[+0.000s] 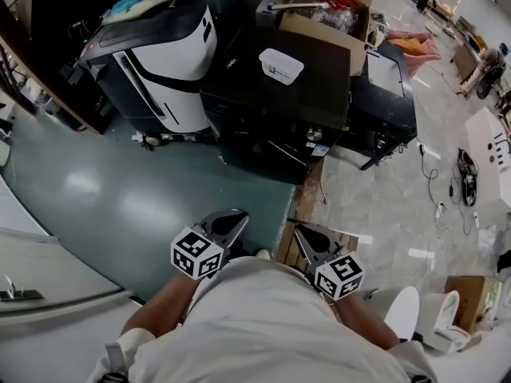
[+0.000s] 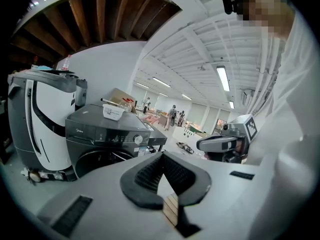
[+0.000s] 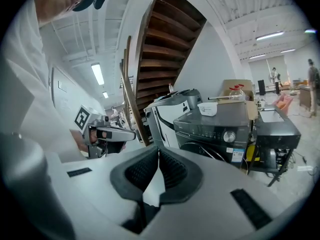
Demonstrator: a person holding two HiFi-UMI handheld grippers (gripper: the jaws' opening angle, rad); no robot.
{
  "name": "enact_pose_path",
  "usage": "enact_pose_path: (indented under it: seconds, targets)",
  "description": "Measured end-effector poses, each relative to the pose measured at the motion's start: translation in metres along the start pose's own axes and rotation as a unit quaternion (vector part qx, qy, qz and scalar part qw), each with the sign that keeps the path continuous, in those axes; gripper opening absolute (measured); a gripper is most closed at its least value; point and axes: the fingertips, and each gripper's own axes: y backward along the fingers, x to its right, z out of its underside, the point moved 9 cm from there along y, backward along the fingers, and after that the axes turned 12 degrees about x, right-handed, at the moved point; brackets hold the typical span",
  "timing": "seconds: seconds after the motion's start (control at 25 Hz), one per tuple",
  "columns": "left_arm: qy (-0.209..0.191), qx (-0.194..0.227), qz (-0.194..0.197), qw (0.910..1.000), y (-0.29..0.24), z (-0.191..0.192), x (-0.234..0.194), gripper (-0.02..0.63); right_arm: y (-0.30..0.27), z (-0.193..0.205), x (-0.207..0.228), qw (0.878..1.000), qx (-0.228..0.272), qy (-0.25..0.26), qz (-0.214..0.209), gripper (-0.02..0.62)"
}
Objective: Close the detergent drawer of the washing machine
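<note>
Washer (image 1: 279, 102) dead ahead of us, dark and boxy, standing on the green floor (image 1: 160, 190) well apart from both tools. The left gripper (image 1: 234, 216) and right gripper (image 1: 301, 230) are tucked in close to the body, side by side, both pointing toward the machine. Open floor lies between them and its front.

We check the left fingers (image 2: 149, 171): tips pressed together, nothing between them. Right fingers (image 3: 173, 170), same story, tips meeting and empty.

Now the drawer (image 2: 82, 132). It sits at the top left of the washer's front, left of the button strip and the round dial (image 2: 138, 139). It carries a small pale logo, and from here its face reads level with that strip. Both gripper views show it beyond and above the fingertips, with no contact at all.

The machine itself is charcoal grey with a dark round door below the panel. A white tub (image 1: 281, 65) rests on its lid. A cardboard box (image 1: 331, 6) sits behind it, and a tall white-and-black appliance (image 1: 160, 62) stands just beside it on the left.
</note>
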Motion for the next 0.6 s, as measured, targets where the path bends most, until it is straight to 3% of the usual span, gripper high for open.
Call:
enact_pose_path:
  seconds: [0.6]
  targets:
    - [0.018, -0.002, -0.005, 0.9998, 0.004, 0.0046, 0.0056, -0.005, 0.0101, 0.0009, -0.0012, 1.0, 0.01, 0.002, 0.0, 0.005]
